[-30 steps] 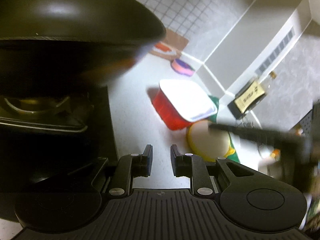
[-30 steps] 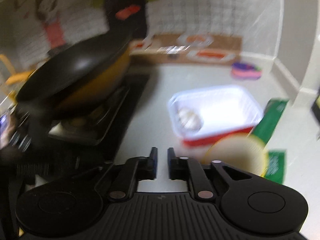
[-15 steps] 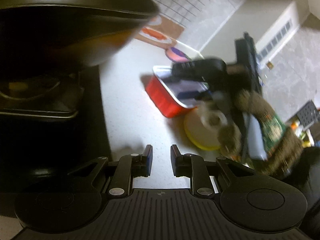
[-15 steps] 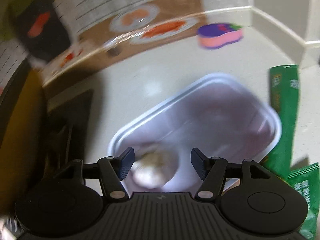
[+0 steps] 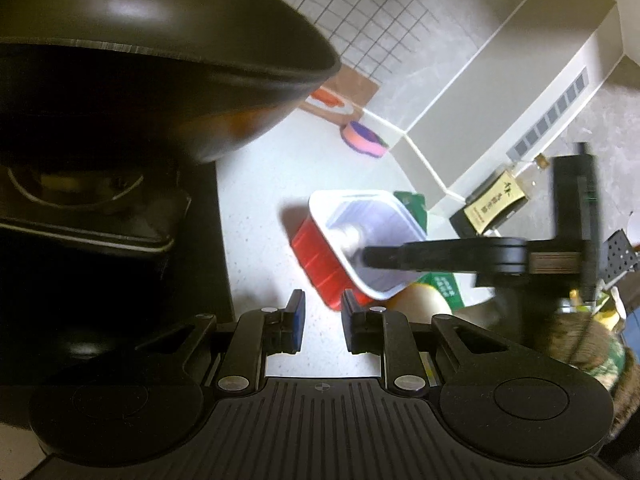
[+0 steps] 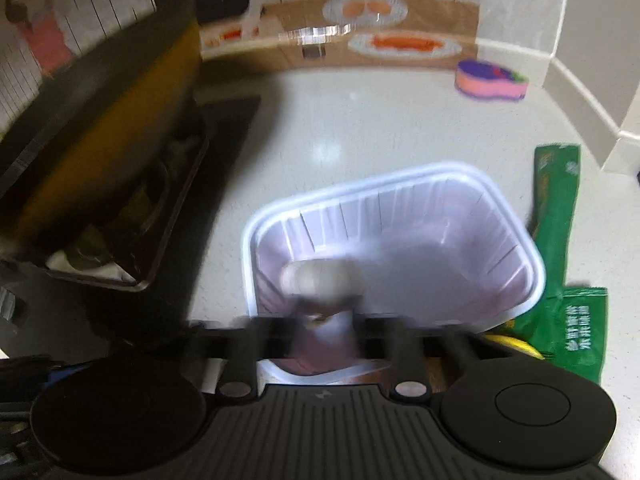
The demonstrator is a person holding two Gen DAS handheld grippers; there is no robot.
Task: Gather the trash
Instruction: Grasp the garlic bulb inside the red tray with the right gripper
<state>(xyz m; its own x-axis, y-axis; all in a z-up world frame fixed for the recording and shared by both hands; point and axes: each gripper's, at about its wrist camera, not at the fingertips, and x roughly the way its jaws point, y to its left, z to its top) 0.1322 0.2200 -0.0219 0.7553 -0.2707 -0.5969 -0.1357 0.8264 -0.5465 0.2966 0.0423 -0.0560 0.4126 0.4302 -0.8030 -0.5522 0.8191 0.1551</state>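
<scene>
The right gripper [image 6: 324,320] reaches down into the red tub [image 5: 320,256] with the white lining, which stands on the pale counter [image 6: 340,120] just right of the stove [image 6: 120,208]. Its fingers are blurred in its own view, but the jaws have come together, and a pale crumpled lump [image 6: 316,276] sits right at their tips near the tub's left wall. Whether the lump is truly pinched, I cannot tell from the blur.

To do this step well, I judge the grip should be confirmed before lifting, then the lump drawn straight up, clear of the rim, so the light tub does not tip or slide.

The left gripper [image 5: 322,322] hovers over the counter near the tub's corner, jaws partly apart and empty. It could steady the tub.

Green wrappers [image 6: 556,208] lie right of the tub, and a yellow lid [image 5: 420,304] lies partly under it, not yet collected.
</scene>
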